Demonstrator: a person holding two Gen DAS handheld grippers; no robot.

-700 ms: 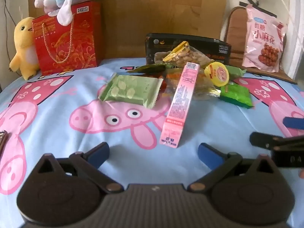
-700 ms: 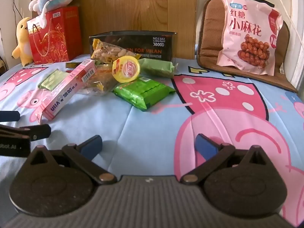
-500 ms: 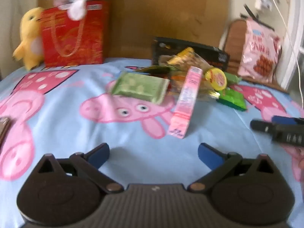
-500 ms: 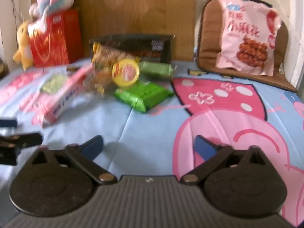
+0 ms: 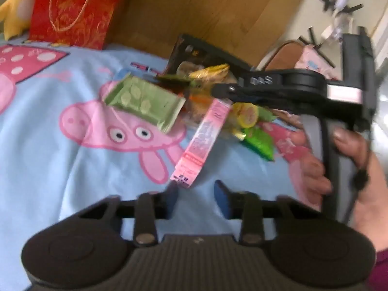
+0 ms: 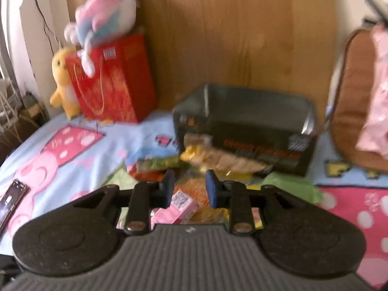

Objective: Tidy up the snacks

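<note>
A long pink box (image 5: 206,135) leans on a pile of snacks on the Peppa Pig sheet (image 5: 48,157). In the pile are a pale green wafer pack (image 5: 143,101), a yellow jelly cup (image 5: 246,115) and a bright green pack (image 5: 258,143). My left gripper (image 5: 196,194) sits at the box's near end, jaws drawn close with nothing between them. My right gripper (image 6: 189,186) hovers over the pile's far side. Its jaws stand a narrow gap apart, and the box's other end (image 6: 180,202) shows below them. A peanut bag (image 6: 225,160) lies before the open black box (image 6: 242,126).
A hand (image 5: 339,169) holds the right gripper's handle at the right of the left wrist view. A red gift bag (image 6: 114,80) with plush toys stands at the back left. A brown cushion (image 6: 351,109) leans at the back right. A dark flat object (image 6: 12,201) lies at the sheet's left edge.
Both grippers' jaws have narrowed from wide open. The right gripper has swung from the near right to above the snack pile. The left gripper has advanced to the pink box's near end.
</note>
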